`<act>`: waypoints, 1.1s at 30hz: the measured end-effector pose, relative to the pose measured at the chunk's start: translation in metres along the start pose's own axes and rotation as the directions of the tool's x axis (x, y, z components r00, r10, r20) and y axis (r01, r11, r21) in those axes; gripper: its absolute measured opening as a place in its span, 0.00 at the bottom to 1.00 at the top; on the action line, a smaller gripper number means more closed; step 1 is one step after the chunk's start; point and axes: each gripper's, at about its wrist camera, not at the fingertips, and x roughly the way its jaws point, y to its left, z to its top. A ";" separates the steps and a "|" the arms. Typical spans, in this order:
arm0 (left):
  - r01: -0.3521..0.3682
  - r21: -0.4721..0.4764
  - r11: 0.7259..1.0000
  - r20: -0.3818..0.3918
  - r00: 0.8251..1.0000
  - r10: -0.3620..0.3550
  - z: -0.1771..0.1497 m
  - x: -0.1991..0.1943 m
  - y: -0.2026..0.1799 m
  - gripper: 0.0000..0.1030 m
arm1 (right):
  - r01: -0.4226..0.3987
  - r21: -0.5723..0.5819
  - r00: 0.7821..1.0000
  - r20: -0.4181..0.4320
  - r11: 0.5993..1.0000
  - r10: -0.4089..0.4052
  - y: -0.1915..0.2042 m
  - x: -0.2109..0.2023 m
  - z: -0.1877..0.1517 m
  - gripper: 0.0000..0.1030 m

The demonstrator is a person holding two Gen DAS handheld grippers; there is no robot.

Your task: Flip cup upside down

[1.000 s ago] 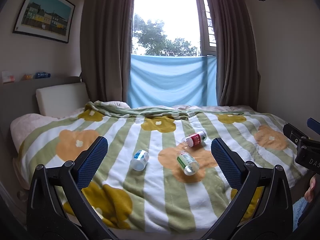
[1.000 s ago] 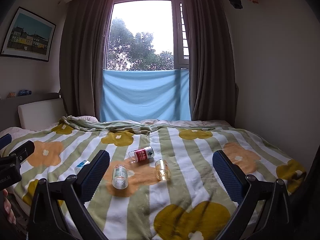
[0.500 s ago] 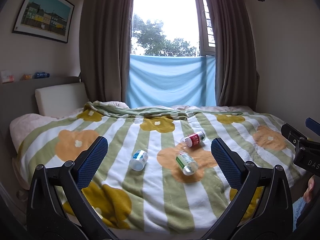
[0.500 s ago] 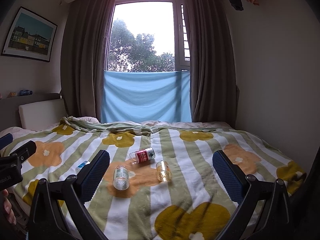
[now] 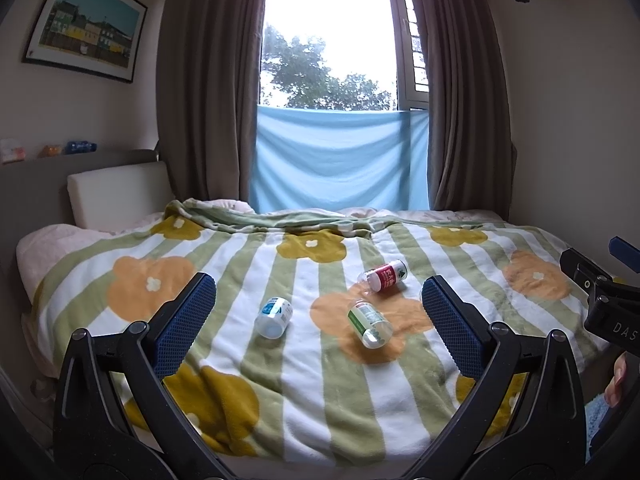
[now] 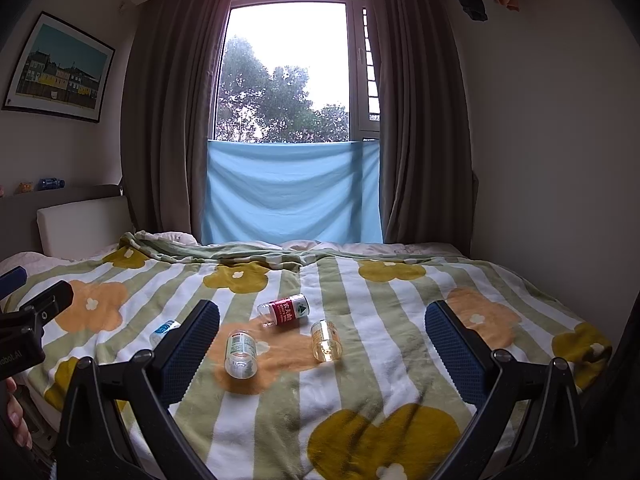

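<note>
I had both grippers held above the near edge of the bed (image 5: 320,408), each pointed toward the window (image 6: 286,76). My left gripper (image 5: 318,320) was released, its blue pads wide apart with nothing between them. My right gripper (image 6: 322,344) was likewise spread wide and held nothing.

On the striped, flowered blanket (image 6: 380,364) lay four small cups, all tipped on their sides. The red-labelled cup (image 6: 286,311) lay farthest from me, its open mouth turned to the left. Just in front of it sat the clear amber cup (image 6: 326,340), its mouth toward me; in the left wrist view my own pad hid that one. The green-labelled cup (image 6: 240,354) lay to the left of the amber one, also mouth toward me, on an orange flower. The blue-labelled cup (image 5: 274,316) lay well apart to the left, on a white stripe; from the right wrist camera only a part of it showed behind my left pad.

None of the cups touched either gripper, and none stood upside down.

In the left wrist view, the right gripper's black body showed at the right edge, with a fingertip of the hand (image 5: 616,380) below it. A blue cloth (image 6: 290,192) hung across the lower window, between brown curtains (image 6: 416,120). A framed picture (image 5: 84,28) hung on the left wall above the headboard (image 5: 116,196).
</note>
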 end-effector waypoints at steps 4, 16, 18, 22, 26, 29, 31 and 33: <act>0.001 -0.001 1.000 -0.003 1.000 -0.001 0.000 0.001 -0.001 1.00 | 0.000 0.000 1.000 0.001 1.000 0.000 0.001 0.000 0.000 1.00; 0.000 -0.019 1.000 -0.042 0.999 -0.001 -0.006 0.016 0.012 1.00 | -0.014 -0.005 1.000 -0.020 1.000 0.014 0.003 0.005 -0.009 1.00; 0.007 -0.025 1.000 -0.068 0.998 -0.009 -0.006 0.027 0.019 1.00 | -0.023 -0.005 0.999 -0.026 1.000 0.022 0.004 0.008 -0.011 1.00; 0.014 -0.010 1.000 -0.144 0.989 -0.015 -0.008 0.065 0.033 1.00 | -0.041 -0.011 0.998 -0.055 0.999 0.040 0.007 0.021 -0.015 1.00; 0.024 0.011 1.000 -0.257 0.966 -0.021 -0.015 0.127 0.051 1.00 | -0.069 -0.022 0.993 -0.097 0.997 0.066 0.014 0.040 -0.025 1.00; 0.037 -0.015 0.999 -0.346 0.937 -0.040 -0.025 0.180 0.069 1.00 | -0.105 -0.022 0.985 -0.137 0.994 0.101 0.021 0.059 -0.037 1.00; 0.036 -0.023 0.999 -0.392 0.919 -0.043 -0.033 0.212 0.078 1.00 | -0.141 -0.013 0.977 -0.166 0.990 0.137 0.026 0.074 -0.047 1.00; 0.032 -0.012 0.999 -0.434 0.900 -0.034 -0.040 0.244 0.083 1.00 | -0.175 -0.017 0.965 -0.200 0.984 0.168 0.032 0.090 -0.057 1.00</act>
